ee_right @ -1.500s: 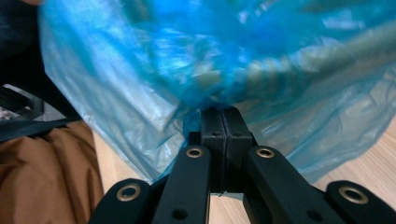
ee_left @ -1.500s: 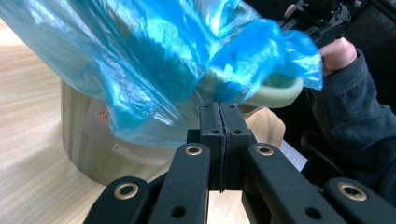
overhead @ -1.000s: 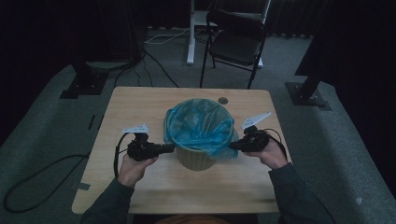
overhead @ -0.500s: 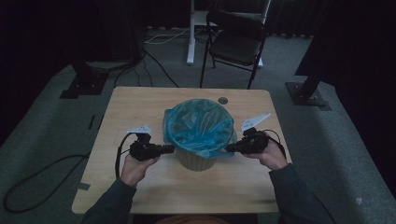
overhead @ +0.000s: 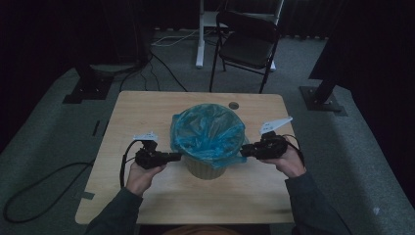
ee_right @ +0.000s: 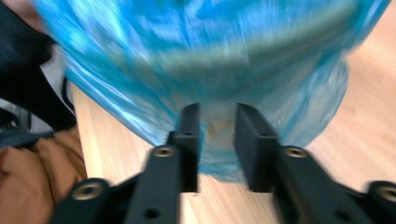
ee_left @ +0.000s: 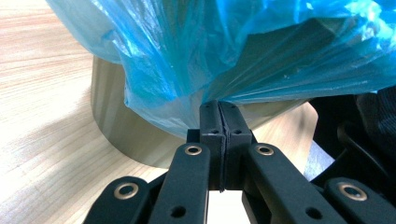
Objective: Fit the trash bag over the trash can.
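Blue bag liner (overhead: 208,131) sits in a beige bin (overhead: 204,167) mid-table, its rim folded down over the bin's lip. Left gripper (ee_left: 219,116): jaws clenched on a pinch of the film's hanging edge, plastic fanning in pleats from the tips. Right gripper (ee_right: 216,122): jaws have just been opening; now parted, with loose film between them and no pad pressing on it. View blurred.

Handling, by judgement: film thin, light, slippery, tears if yanked; bunches rather than holds shape. Best taken at the folded hem just ahead of the tips, not the taut part over the lip. Bin light, may slide.

Surface: pale wood table (overhead: 147,107), smooth. Room dim; grey carpet, folding chair (overhead: 247,46) beyond the far edge.
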`<state>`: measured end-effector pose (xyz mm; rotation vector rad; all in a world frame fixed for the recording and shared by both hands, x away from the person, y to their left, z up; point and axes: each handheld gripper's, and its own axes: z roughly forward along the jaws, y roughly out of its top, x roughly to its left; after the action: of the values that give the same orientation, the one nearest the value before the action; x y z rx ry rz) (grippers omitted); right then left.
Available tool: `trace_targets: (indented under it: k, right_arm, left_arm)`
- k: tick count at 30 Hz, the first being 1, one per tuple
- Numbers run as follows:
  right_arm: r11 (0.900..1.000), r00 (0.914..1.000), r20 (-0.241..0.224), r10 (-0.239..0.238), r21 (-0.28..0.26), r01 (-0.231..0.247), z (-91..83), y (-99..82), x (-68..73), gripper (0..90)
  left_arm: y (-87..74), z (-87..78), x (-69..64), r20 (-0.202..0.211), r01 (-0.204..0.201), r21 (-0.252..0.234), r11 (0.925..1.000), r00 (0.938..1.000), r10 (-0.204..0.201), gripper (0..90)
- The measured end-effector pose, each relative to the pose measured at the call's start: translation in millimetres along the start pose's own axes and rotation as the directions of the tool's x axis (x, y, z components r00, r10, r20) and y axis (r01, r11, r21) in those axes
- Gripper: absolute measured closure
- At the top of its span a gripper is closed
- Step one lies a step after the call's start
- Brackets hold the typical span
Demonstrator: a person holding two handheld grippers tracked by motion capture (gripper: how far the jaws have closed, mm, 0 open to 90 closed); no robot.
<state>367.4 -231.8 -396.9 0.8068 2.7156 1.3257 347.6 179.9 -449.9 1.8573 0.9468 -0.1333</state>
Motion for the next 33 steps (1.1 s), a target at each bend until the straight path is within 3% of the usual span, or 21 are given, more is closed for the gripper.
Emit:
trace_targets:
  k: [2, 5, 10, 13, 14, 15, 16, 17, 21, 27, 33]
  right_arm:
    - [0.9986, 0.9997, -0.016, -0.018, -0.05, 0.017, -9.0, 3.5, 4.1, 60.7]
    - [0.9975, 0.9988, -0.04, -0.028, -0.065, 0.025, -11.6, 6.3, 8.5, 55.0]
    - [0.9985, 0.9969, -0.066, -0.042, -0.037, 0.039, -1.0, 9.8, 14.6, 52.1]
    - [0.9983, 0.9971, -0.059, -0.047, -0.038, 0.045, 1.2, 11.3, 16.1, 52.5]
    - [0.998, 0.9967, -0.059, -0.056, -0.033, 0.054, 3.4, 12.0, 17.2, 73.4]
    - [0.9977, 0.9965, -0.056, -0.062, -0.03, 0.06, 4.1, 12.3, 17.4, 79.3]
    - [0.9977, 0.9965, -0.056, -0.062, -0.03, 0.06, 4.1, 12.3, 17.4, 79.3]
    - [0.9981, 0.9974, -0.044, -0.057, -0.027, 0.056, 4.3, 12.6, 17.1, 88.4]
    - [0.9987, 0.9983, -0.038, -0.044, -0.025, 0.044, 2.5, 11.0, 13.3, 90.0]
    - [0.9998, 0.9997, 0.023, 0.006, 0.017, -0.006, 1.1, 0.4, 1.6, 90.0]
    - [0.9983, 0.9992, 0.021, 0.035, 0.047, -0.036, 4.0, -4.8, -3.7, 90.0]
  left_arm:
    - [0.4, -0.4, -1.1, -0.006, -0.006, -0.001, 1.0, 1.0, 0.006, 89.3]
    - [0.6, -0.3, -1.9, 0.004, -0.011, -0.01, 0.9999, 0.9999, 0.011, 89.1]
    - [2.6, 0.2, -7.8, 0.025, -0.029, -0.015, 0.9995, 0.9992, 0.03, 88.4]
    - [3.6, -0.1, -10.2, 0.028, -0.04, -0.018, 0.999, 0.9988, 0.04, 88.2]
    - [4.9, -1.1, -13.6, 0.03, -0.054, -0.021, 0.9983, 0.998, 0.055, 88.3]
    - [5.0, -1.3, -13.9, 0.03, -0.057, -0.022, 0.9981, 0.9979, 0.058, 88.3]
    - [5.0, -1.3, -13.9, 0.03, -0.057, -0.022, 0.9981, 0.9979, 0.058, 88.3]
    - [5.0, -1.3, -13.7, 0.028, -0.057, -0.02, 0.9982, 0.9979, 0.058, 88.4]
    - [4.0, -0.5, -11.7, 0.011, -0.057, -0.011, 0.9983, 0.9983, 0.057, 88.9]
    - [-0.3, 1.7, -6.2, 0.004, -0.045, 0.005, 0.999, 0.999, 0.045, 89.3]
    - [-0.8, 2.9, -6.1, -0.001, -0.04, 0.01, 0.9991, 0.9992, 0.04, 89.3]
